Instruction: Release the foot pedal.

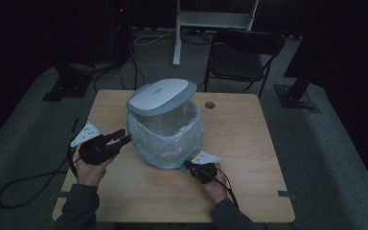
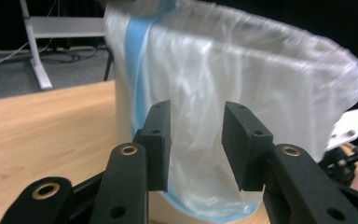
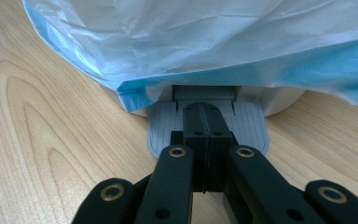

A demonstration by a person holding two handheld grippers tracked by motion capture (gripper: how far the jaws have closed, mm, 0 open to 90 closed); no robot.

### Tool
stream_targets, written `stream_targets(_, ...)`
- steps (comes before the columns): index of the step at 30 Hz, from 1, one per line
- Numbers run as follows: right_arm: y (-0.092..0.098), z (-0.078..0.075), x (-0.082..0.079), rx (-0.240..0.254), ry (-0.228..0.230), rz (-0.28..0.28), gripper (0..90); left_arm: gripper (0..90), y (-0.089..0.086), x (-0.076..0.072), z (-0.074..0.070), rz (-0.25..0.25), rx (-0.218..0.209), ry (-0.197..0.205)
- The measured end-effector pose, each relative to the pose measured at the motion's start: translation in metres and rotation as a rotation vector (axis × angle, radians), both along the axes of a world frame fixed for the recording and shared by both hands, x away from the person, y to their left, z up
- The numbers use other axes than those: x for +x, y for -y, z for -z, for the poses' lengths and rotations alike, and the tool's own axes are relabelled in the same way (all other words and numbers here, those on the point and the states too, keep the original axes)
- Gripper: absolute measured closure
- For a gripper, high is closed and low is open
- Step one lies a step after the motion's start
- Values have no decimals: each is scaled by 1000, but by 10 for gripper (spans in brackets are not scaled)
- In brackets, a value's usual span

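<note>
Three cameras around one lined bin

The high view looks forward and down on the table (image 1: pixel 249 158); each gripper view rides close behind its own jaws, the left gripper (image 2: pixel 193 140) facing the bin (image 2: pixel 242 93) side, the right gripper (image 3: pixel 204 116) its pedal (image 3: pixel 161 128); all share the bin.

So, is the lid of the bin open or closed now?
Open. The grey lid stands tilted above the bag-lined bin, and the shut right gripper presses the pedal.
</note>
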State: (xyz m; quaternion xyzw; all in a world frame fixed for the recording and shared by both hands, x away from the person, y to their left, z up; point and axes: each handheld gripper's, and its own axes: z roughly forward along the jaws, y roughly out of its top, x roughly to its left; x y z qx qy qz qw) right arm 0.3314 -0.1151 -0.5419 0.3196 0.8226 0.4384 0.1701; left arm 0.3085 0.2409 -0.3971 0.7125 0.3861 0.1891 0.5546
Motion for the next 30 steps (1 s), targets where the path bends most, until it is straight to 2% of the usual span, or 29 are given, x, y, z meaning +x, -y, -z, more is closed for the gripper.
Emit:
stream_targets(4, 0, 0, 0, 1, 1, 3, 900, 626, -2, 1, 14, -13, 1, -21)
stream_targets(9, 0, 0, -1, 0, 3, 3, 900, 623, -2, 4, 28, -18, 36, -39)
stream_targets(17, 0, -1, -1, -3, 8, 4, 900, 620, -3, 6, 49, -45, 49, -78)
stream_targets(30, 0, -4, -2, -7, 16, 5, 900, 620, 1, 12, 70, -55, 70, -124)
